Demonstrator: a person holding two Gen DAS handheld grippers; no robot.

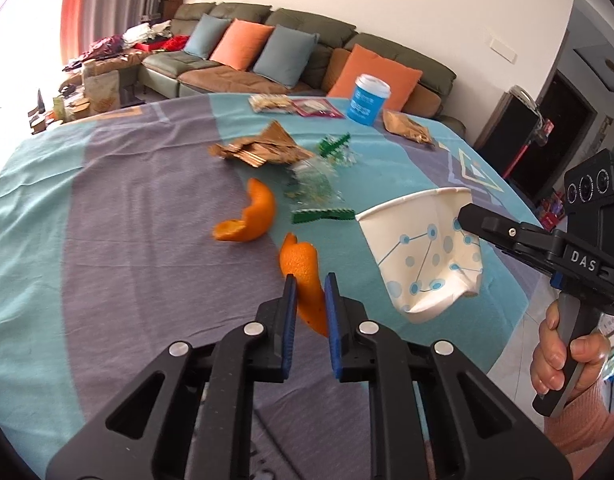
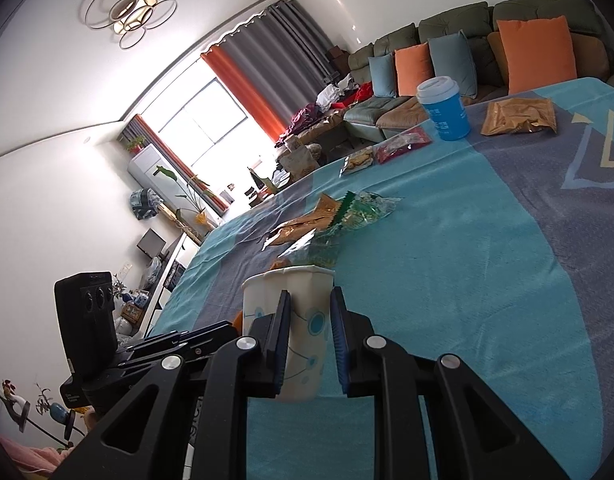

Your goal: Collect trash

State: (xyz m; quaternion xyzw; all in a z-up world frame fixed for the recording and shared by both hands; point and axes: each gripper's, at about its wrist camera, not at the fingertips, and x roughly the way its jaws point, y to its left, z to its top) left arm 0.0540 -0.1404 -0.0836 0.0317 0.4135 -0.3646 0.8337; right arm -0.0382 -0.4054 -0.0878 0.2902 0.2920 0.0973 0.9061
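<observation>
A curled strip of orange peel [image 1: 297,258] hangs between the blue pads of my left gripper [image 1: 310,280], which is shut on it just above the tablecloth. A second, larger piece of orange peel [image 1: 247,216] lies on the cloth further in. To the right, a dented white paper cup [image 1: 419,252] with blue dots is held tilted in the air, mouth up and to the left. My right gripper [image 2: 311,292] is shut on the paper cup [image 2: 291,280], squeezing its wall between both pads.
Torn brown wrappers [image 1: 263,146], clear and green wrappers [image 1: 319,184], a blue lidded cup [image 1: 367,100], a brown packet [image 1: 407,126] and snack packets [image 1: 275,102] lie further back on the teal and grey tablecloth [image 1: 127,220]. A sofa stands behind. A hand [image 1: 563,356] grips the right handle.
</observation>
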